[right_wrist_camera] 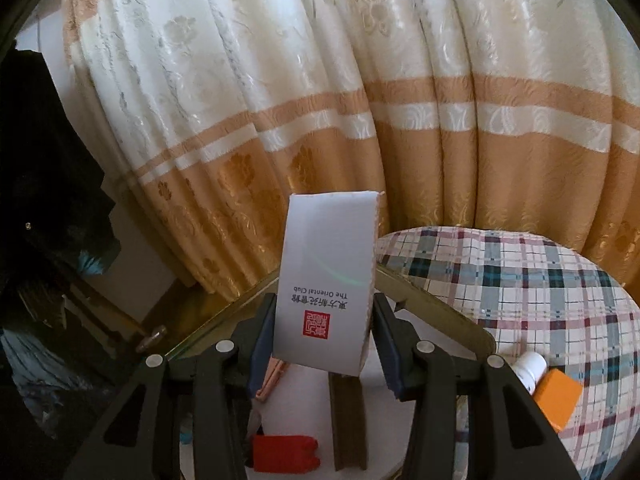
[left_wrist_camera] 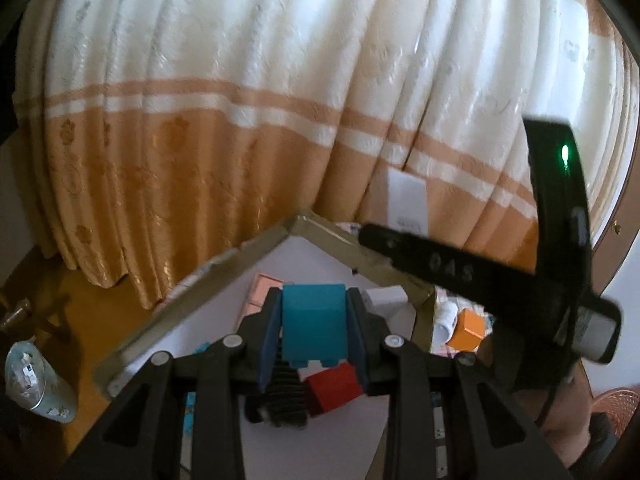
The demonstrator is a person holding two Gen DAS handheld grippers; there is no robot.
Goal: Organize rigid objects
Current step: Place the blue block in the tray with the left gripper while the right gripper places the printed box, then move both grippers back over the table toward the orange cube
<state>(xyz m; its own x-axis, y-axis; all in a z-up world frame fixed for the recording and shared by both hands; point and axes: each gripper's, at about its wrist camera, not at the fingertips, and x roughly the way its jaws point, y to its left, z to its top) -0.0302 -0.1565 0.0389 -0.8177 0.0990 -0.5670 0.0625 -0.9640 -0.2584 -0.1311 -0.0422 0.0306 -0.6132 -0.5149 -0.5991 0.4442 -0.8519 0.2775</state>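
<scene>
Left hand-held gripper [left_wrist_camera: 314, 326] clamped snug on teal block [left_wrist_camera: 314, 326]; right hand-held gripper [right_wrist_camera: 325, 330] squeezing white box [right_wrist_camera: 326, 284], both lifted above the worktop [left_wrist_camera: 224, 312].

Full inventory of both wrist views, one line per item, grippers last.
teal block: 1, teal, between the left gripper's fingers
white box: 1, white with a red seal, between the right gripper's fingers
red block: 1, red, on the tray under the left gripper
tray: 1, white floor with tan rim, below both grippers
orange box: 1, orange, on the plaid cloth
white bottle: 1, white, beside the orange box
plaid cloth: 1, checked, right of the tray
curtain: 1, cream and orange, behind
left gripper: 1, black, shut
right gripper: 1, black, shut
</scene>
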